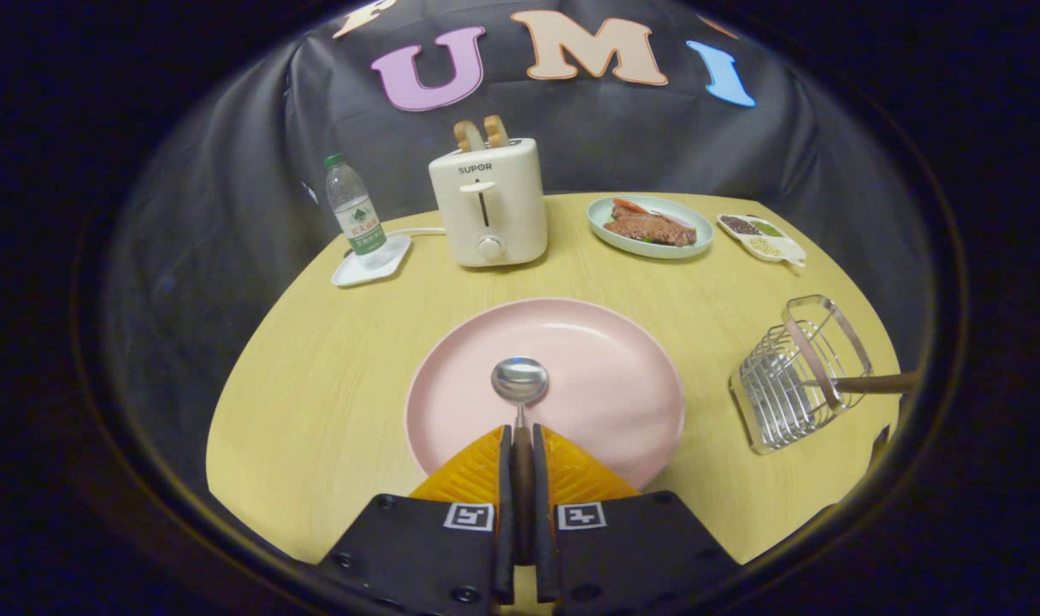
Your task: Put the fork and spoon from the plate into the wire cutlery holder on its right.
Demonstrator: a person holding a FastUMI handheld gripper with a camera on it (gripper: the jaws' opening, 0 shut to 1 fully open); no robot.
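Gripper view | gripper (pixel 522 441) clamped on spoon (pixel 520 382) handle over plate (pixel 610 376) | fork apparently already in holder (pixel 795 376) | next: carry spoon right, drop in.

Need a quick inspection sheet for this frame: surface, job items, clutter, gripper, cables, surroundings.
Surface: round light wood table, dry and tidy.
Job's things: spoon over the pink plate, handle between the fingers, bowl ahead of them. Wire cutlery holder to the plate's right, tipped, a brown handle sticking out of it; whether that is the fork cannot be told.
Clutter: toaster with bread, water bottle on a small white tray, steak plate, condiment dish.
Gripper: gripper shut on the spoon's handle.
Cables: white toaster cord running toward the tray.
Surroundings: black cloth wall.
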